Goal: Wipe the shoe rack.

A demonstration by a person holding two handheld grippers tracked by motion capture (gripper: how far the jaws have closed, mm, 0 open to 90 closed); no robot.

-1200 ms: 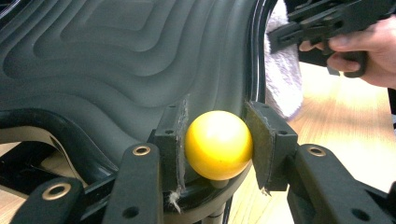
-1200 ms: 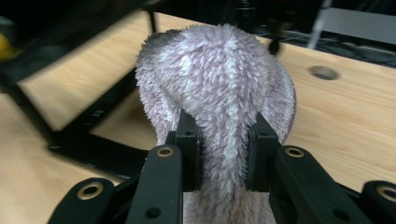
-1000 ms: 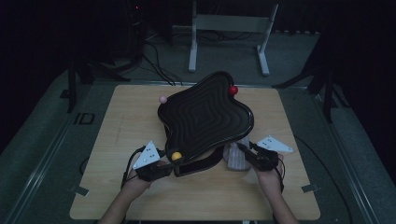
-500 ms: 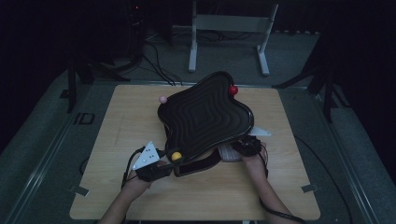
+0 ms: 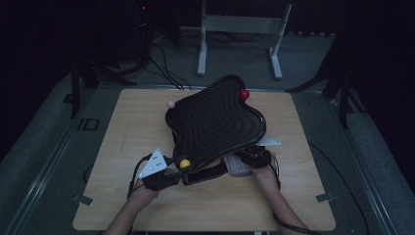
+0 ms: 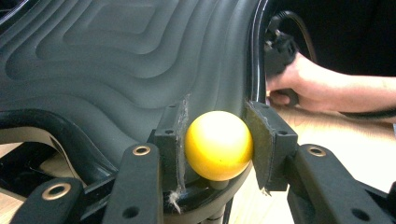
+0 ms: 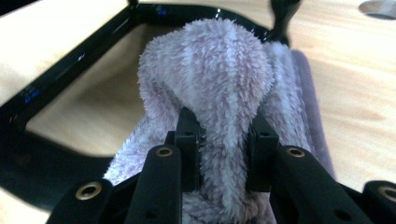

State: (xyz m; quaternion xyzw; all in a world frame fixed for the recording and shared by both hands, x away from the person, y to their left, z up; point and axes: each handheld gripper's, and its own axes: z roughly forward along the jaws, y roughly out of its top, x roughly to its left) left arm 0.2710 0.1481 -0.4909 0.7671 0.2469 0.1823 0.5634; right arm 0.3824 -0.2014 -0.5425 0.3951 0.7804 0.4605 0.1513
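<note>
red knob (image 5: 243,94) and pink knob (image 5: 171,104) on the black tray's (image 5: 215,122) far rim

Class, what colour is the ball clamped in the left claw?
Yellow; the ball shows best in the left gripper view.

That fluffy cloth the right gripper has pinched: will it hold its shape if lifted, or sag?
The cloth probably sags: it already bulges and folds above the right gripper. Its fuzzy pile likely grips the pads, so slipping seems unlikely. It looks light for its size.
</note>
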